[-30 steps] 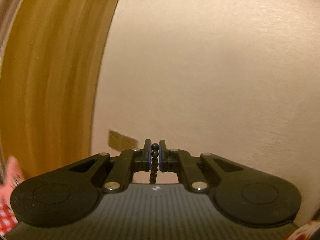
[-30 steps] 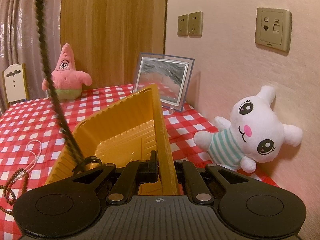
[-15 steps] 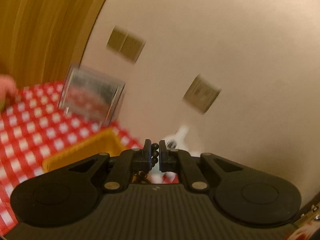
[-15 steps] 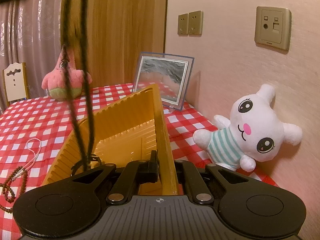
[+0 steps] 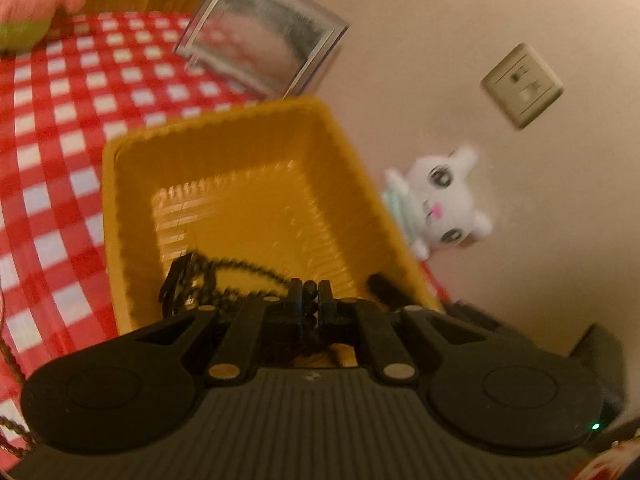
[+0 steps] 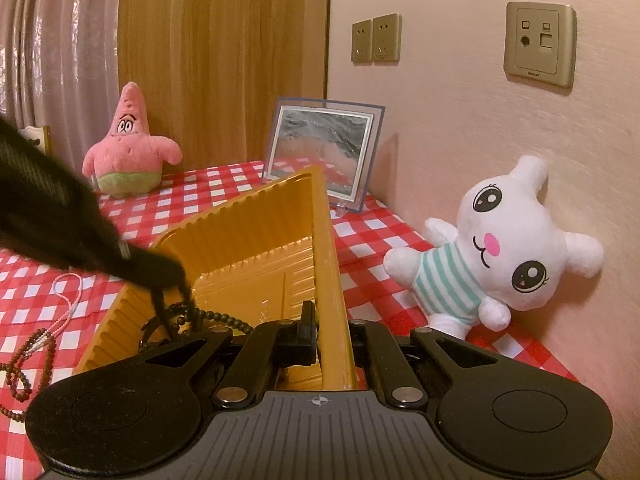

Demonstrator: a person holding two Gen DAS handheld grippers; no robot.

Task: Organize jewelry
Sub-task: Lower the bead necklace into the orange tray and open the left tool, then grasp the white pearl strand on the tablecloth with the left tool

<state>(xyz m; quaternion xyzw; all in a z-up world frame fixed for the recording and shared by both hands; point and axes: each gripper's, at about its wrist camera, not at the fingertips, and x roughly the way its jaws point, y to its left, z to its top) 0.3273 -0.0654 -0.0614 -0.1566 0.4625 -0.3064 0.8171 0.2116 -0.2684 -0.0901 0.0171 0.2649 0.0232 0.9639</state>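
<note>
1. The left gripper (image 5: 310, 307) has its fingers nearly closed, pinching a strand of the black bead necklace (image 5: 236, 268) between the pads.
2. From that pinch the strand trails ahead and to the left of the fingers, pooling on the floor of the yellow tray (image 5: 120, 208).
3. The right gripper (image 6: 329, 330) clamps the tray's right wall between its fingers, tilting the tray.
4. The necklace looks light and completely limp; it will likely drape and swing rather than hold shape, and smooth round beads may slip through a loose pinch.
5. Best hold is probably across the cord between two beads, so that they act as stops.
6. A brown bead string (image 6: 24, 364) lies on the checked cloth (image 6: 372, 240), well left of the right fingers, outside the tray.
</note>
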